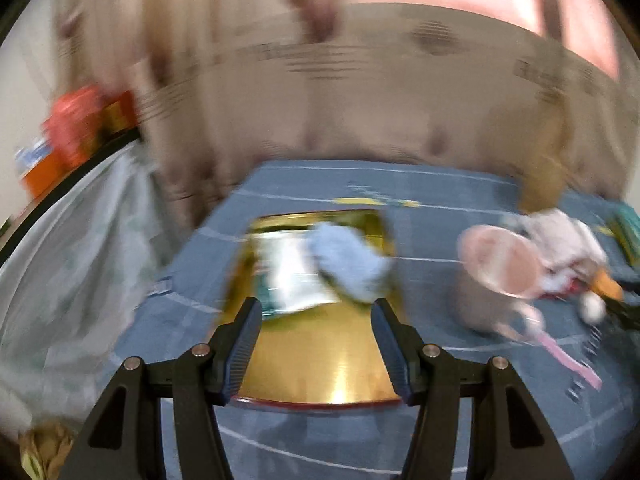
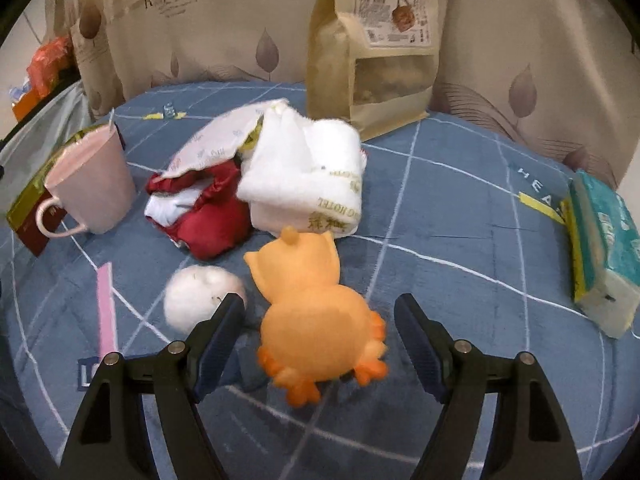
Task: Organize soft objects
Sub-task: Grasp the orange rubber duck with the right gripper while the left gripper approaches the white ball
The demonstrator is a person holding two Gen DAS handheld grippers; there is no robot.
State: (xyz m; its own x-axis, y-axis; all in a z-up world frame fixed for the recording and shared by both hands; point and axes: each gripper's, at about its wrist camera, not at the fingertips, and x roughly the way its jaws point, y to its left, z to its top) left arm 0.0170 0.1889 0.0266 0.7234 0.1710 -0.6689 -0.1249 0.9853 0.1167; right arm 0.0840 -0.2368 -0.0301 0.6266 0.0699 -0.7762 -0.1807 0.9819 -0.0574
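The right gripper has its fingers spread wide and holding nothing; the orange plush chick lies between them on the blue blanket, its round body close to the tips and its head pointing away, with neither pad visibly pressing on it. Just beside the left finger sits a white fluffy ball, and a pink strip lies flat farther out toward the blanket's left edge. Beyond the chick, a folded white towel leans over a red cloth bundle under a printed white wrapper. A pink mug stands upright to the left of that pile, near a gold-and-red box at the left edge. A tall kraft paper bag stands at the far edge against the leaf-patterned curtain, and a teal tissue pack lies at the right edge. The left gripper also has its fingers wide apart and empty, above a gold tray resting on the blanket; the view is blurred. In the tray's far part lie a light blue soft cloth and a pale packet, touching each other.
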